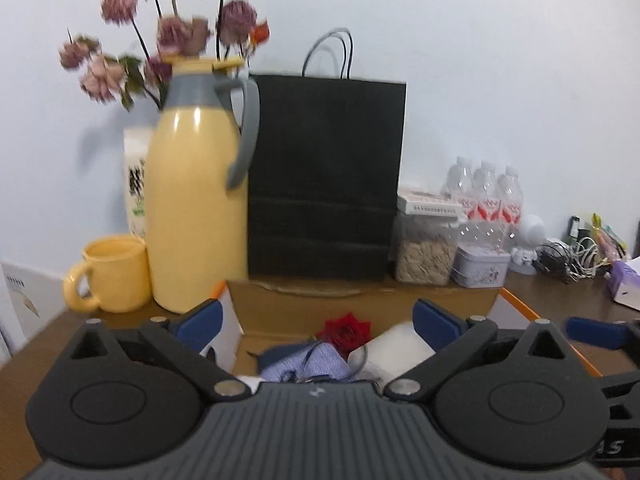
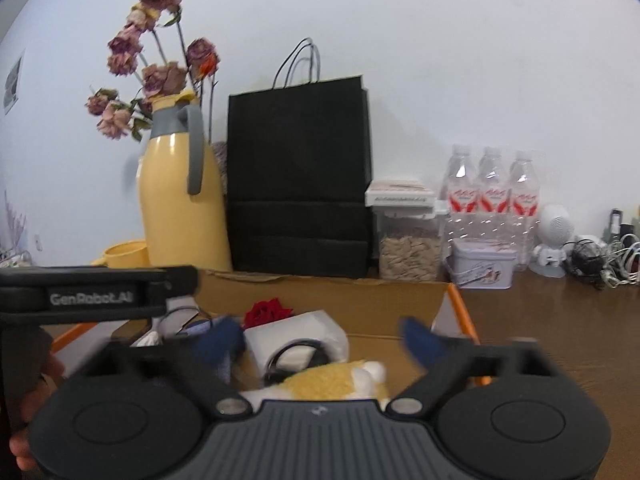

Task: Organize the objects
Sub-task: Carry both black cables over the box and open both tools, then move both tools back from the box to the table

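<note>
An open cardboard box [image 1: 360, 300] [image 2: 320, 296] lies on the brown table just below both grippers. In it I see a red rose [image 1: 345, 330] [image 2: 266, 311], a lavender cloth pouch [image 1: 308, 362], a white box [image 1: 400, 346] [image 2: 296, 330], a coiled black cable [image 2: 294, 356] and a yellow and white plush toy [image 2: 336, 382]. My left gripper [image 1: 318, 322] hangs open over the box with nothing between its blue pads. My right gripper [image 2: 322, 340] is open too, above the plush toy and not touching it. The two grippers are side by side.
Behind the box stand a yellow thermos jug [image 1: 196, 208], a yellow mug [image 1: 114, 276], a black paper bag [image 1: 326, 176], a jar of seeds [image 1: 424, 256], a small tin [image 1: 480, 266] and water bottles [image 1: 486, 196]. Tangled cables [image 1: 568, 258] lie at far right. A hand [image 2: 20, 440] shows at lower left.
</note>
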### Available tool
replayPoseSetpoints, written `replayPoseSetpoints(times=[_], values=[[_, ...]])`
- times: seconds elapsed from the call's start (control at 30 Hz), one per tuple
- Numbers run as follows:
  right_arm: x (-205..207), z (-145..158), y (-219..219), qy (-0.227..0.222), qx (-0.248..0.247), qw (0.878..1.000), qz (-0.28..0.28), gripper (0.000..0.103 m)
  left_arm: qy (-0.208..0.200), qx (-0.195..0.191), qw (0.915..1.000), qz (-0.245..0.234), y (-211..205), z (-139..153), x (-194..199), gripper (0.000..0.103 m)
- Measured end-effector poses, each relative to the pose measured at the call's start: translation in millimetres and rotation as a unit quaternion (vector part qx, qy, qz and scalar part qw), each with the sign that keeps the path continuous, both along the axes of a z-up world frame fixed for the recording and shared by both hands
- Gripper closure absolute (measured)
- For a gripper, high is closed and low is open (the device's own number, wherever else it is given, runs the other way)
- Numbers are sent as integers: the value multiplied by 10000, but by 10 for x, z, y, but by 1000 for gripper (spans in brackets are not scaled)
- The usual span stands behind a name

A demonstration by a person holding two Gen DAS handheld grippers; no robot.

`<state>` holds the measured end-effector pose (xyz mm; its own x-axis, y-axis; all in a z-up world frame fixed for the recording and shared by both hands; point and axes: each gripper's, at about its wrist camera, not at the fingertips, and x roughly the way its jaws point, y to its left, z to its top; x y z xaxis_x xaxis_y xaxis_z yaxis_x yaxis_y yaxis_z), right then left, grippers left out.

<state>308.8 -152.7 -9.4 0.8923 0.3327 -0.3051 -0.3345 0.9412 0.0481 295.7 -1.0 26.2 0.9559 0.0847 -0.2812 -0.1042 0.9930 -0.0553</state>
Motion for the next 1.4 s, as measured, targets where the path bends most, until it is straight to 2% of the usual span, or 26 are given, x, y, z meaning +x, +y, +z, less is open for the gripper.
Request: replayPoseSetpoints(times=[0.27, 0.47, 0.6, 0.7, 0.77, 0.93, 1.03, 1.23, 1.4], values=[[-88, 19, -69, -23, 19, 9999, -101, 0, -227, -144, 9996, 34, 90, -1, -189, 0], [-336, 42, -110, -153, -85, 9998, 5, 0, -254, -86, 9996, -41, 182, 14, -506, 0], [-551, 16, -169, -183, -190, 9996, 135, 0, -78, -14, 9995, -300, 202, -42, -773, 0], [-705, -28, -196, -112, -312, 9991, 271, 0, 176, 215, 9983, -519, 160, -156, -958, 0], [-805, -78, -221, -32, -354, 9988, 343, 0, 378, 271, 9965, -699, 140, -236, -1037, 8], [-959, -188, -263, 167, -441, 9981, 385, 0, 1001, 202, 9899, -987, 106, -428, -998, 53], [-961, -198, -265, 173, -435, 9982, 371, 0, 1169, 159, 9876, -1035, 103, -486, -956, 71], [-947, -219, -234, 226, -484, 9977, 419, 0, 1454, 155, 9830, -1111, 99, -571, -883, 94], [-946, -213, -236, 222, -477, 9977, 417, 0, 1732, 132, 9773, -1209, 95, -638, -807, 95]])
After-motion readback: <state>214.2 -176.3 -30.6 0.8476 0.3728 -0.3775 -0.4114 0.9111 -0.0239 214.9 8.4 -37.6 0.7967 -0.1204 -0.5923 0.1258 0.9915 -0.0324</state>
